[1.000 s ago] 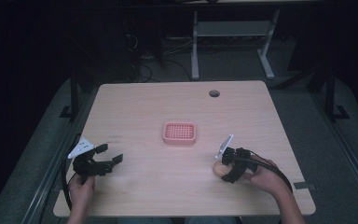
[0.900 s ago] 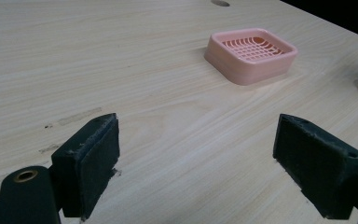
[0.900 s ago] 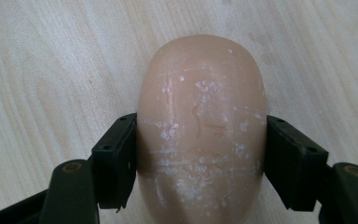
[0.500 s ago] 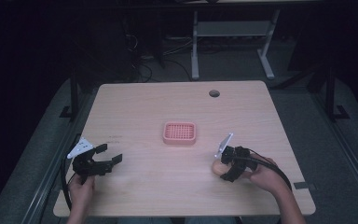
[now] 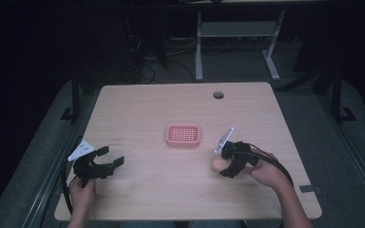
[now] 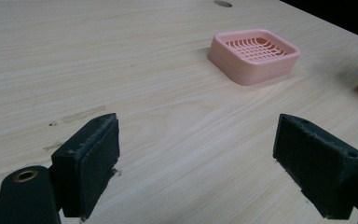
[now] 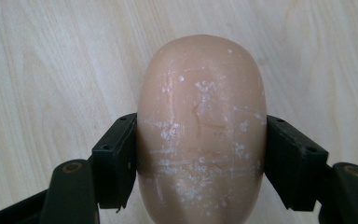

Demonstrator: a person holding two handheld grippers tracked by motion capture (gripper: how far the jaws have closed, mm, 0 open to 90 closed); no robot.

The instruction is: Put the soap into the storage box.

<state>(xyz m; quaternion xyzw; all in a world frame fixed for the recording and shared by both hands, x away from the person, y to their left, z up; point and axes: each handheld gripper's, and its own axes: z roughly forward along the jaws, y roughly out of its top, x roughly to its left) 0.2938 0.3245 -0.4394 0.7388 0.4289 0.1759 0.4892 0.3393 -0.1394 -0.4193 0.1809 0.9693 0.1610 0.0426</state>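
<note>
Count on the table point(image 5: 138, 114): one soap point(image 5: 217, 163), one pink dish point(image 5: 183, 135), two grippers, one hand on each. The soap point(image 7: 200, 130) is a peach oval bar, scuffed with white flecks, and sits squarely between the jaws of the right gripper point(image 5: 225, 164); in the right gripper view both black pads press its two long sides, so the jaws are clamped on it, with the bar's far end sticking out well past the jaw tips. Bare wood grain lies beyond and to both sides of the jaws in that view; whether the bar rests on the wood or is held just clear of it I cannot tell. The dish point(image 6: 253, 56) is a low square tray with a slatted grid top, nothing lying in it. Seen from the left gripper point(image 6: 196, 158), it lies well ahead of the jaws and off toward the right-hand jaw, apart from both grippers. The left gripper's point(image 5: 108, 164) jaws stand wide apart with only bare table between them, gripping nothing. From the high view the dish sits just beyond the right gripper's tips and to one side, near but not touching. One round grommet hole point(image 5: 218, 95) marks the table's far edge, well past the dish. No object lies between the soap and the dish.
</note>
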